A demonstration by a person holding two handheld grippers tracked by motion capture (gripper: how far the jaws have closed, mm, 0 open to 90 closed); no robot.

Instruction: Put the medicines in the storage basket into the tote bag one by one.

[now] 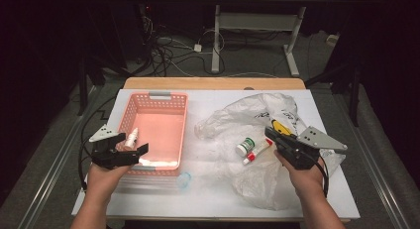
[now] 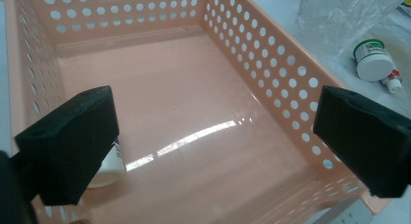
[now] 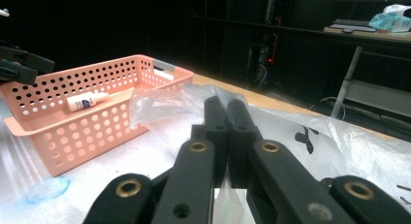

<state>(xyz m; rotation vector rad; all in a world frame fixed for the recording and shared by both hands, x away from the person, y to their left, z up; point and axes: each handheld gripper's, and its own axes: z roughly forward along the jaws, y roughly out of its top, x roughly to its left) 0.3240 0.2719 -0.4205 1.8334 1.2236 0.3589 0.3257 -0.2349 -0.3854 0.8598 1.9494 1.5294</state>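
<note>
A pink perforated basket (image 1: 173, 102) stands at the left of the white table. A small white dropper bottle (image 1: 131, 138) lies inside it, by the near left corner. My left gripper (image 1: 132, 143) hovers over that corner with its jaws wide apart. In the left gripper view the bottle (image 2: 107, 168) rests on the basket floor (image 2: 194, 103), half hidden behind the left jaw of my left gripper (image 2: 213, 141). My right gripper (image 1: 270, 132) is shut above a crumpled clear plastic bag (image 1: 257, 115). In the right gripper view the closed jaws of my right gripper (image 3: 225, 105) have nothing visible between them.
A white jar with a green label (image 1: 245, 145) and a white tube with a red cap (image 1: 257, 150) lie between the basket and my right gripper. A small clear bluish lid (image 1: 184, 179) sits just in front of the basket. Cables and table legs fill the dark floor behind.
</note>
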